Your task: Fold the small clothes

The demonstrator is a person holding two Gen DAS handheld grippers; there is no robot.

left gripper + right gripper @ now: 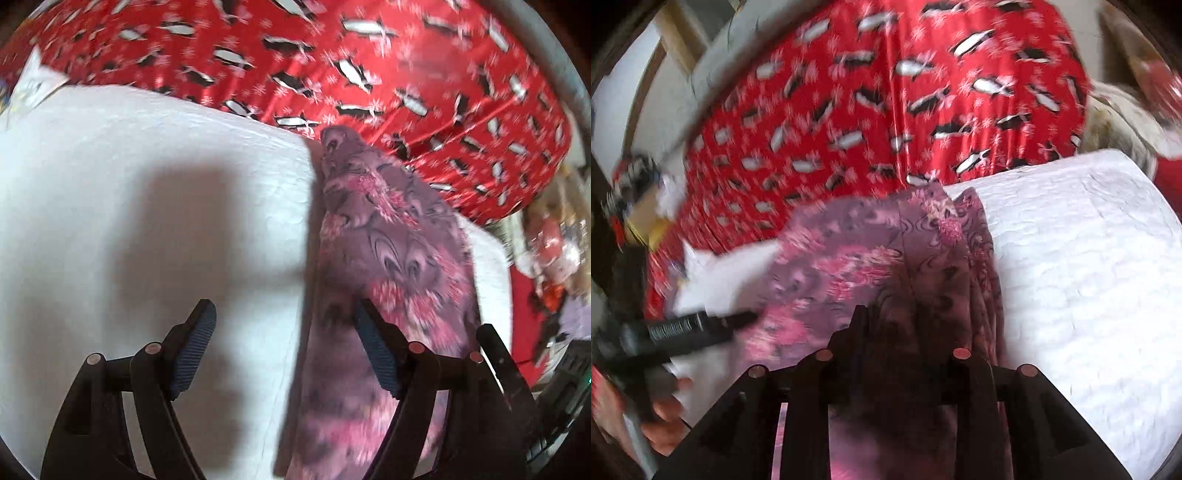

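Purple-pink patterned garment (399, 236), folded lengthwise, partly lifted

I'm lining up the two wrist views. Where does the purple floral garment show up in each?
Left wrist: purple floral garment runs down the right half, from centre to bottom edge.
Right wrist: garment fills centre and lower middle, reaching into the right gripper.
Shared landmark: white quilted pad under it.

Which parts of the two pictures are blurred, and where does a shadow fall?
Left wrist view: red penguin cloth motion-blurred; left claw sharp, its shadow on the white pad. Right wrist view: blur nearly everywhere, strongest at the left; right claw dark against the purple garment.
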